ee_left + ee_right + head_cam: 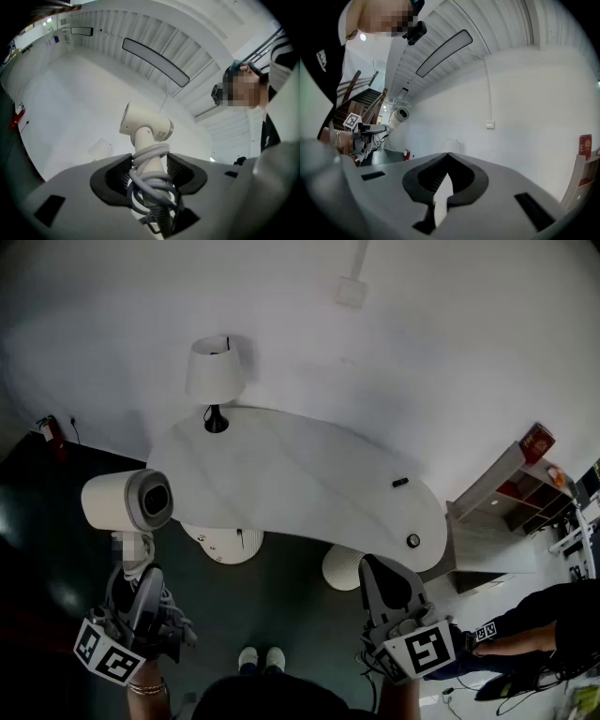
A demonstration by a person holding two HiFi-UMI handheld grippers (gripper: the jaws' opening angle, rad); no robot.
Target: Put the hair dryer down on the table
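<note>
The white hair dryer (127, 501) stands upright off the left end of the white table (309, 484), above the dark floor. My left gripper (141, 576) is shut on its handle, which has the grey cord wound round it. In the left gripper view the hair dryer (146, 124) rises from between the jaws of the left gripper (150, 161), head upward. My right gripper (377, 570) hangs near the table's front edge, shut and holding nothing. In the right gripper view the tips of the right gripper (448, 154) meet, and the hair dryer (398, 115) shows far left.
A white lamp (214, 371) stands at the table's back left. Two small dark things (400, 482) (412, 540) lie near its right end. White round bases (234, 542) (342, 568) sit under the table. Shelving (511, 484) stands right; a person's arm (525, 638) reaches in.
</note>
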